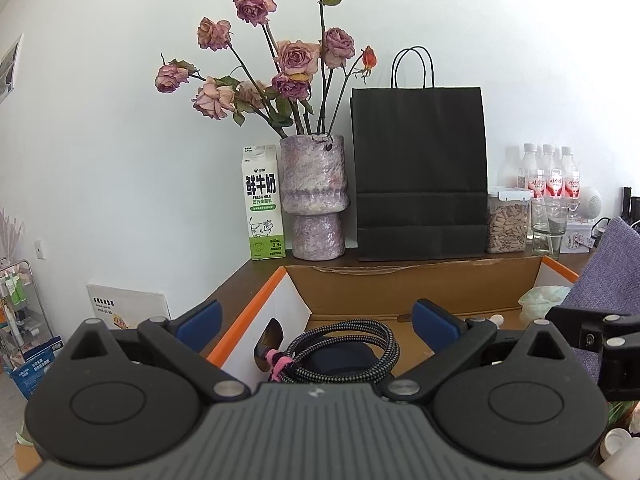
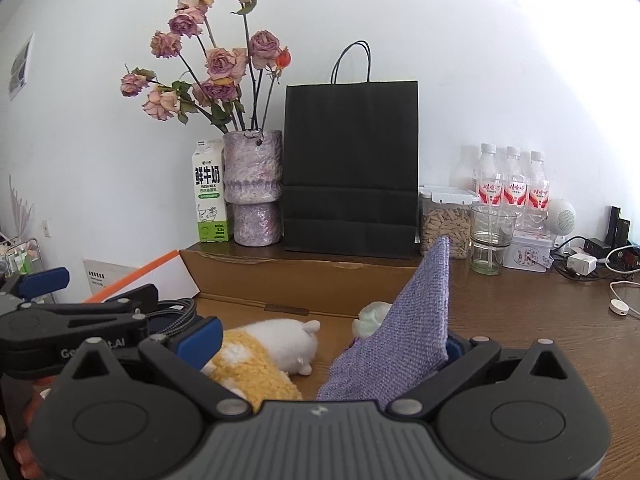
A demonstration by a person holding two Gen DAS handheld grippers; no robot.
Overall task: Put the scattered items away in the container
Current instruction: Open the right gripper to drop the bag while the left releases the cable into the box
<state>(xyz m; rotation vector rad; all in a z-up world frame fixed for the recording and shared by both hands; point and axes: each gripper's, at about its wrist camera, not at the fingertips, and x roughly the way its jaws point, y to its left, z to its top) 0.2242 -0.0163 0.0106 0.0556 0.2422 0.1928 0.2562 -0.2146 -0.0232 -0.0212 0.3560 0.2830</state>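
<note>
A cardboard box [image 1: 416, 284] with orange-edged flaps lies open on the brown table. In it, a coiled braided cable [image 1: 344, 354] with a pink tie rests on something dark blue. My left gripper [image 1: 318, 326] hangs open just above the coil, its blue pads either side. Further right in the box lie a white-and-yellow plush toy [image 2: 272, 348] and a crumpled pale green wad [image 2: 370, 316]. My right gripper [image 2: 328, 344] is open over the box's [image 2: 300, 276] right part. A purple woven cloth [image 2: 404, 320] stands up against its right finger and hides that pad.
Along the wall behind the box stand a milk carton [image 2: 208, 196], a vase of dried roses [image 2: 254, 188], a black paper bag [image 2: 350, 168], a jar [image 2: 444, 224], a glass [image 2: 490, 236] and bottles [image 2: 512, 184]. Chargers and cables [image 2: 592, 260] lie at the table's right.
</note>
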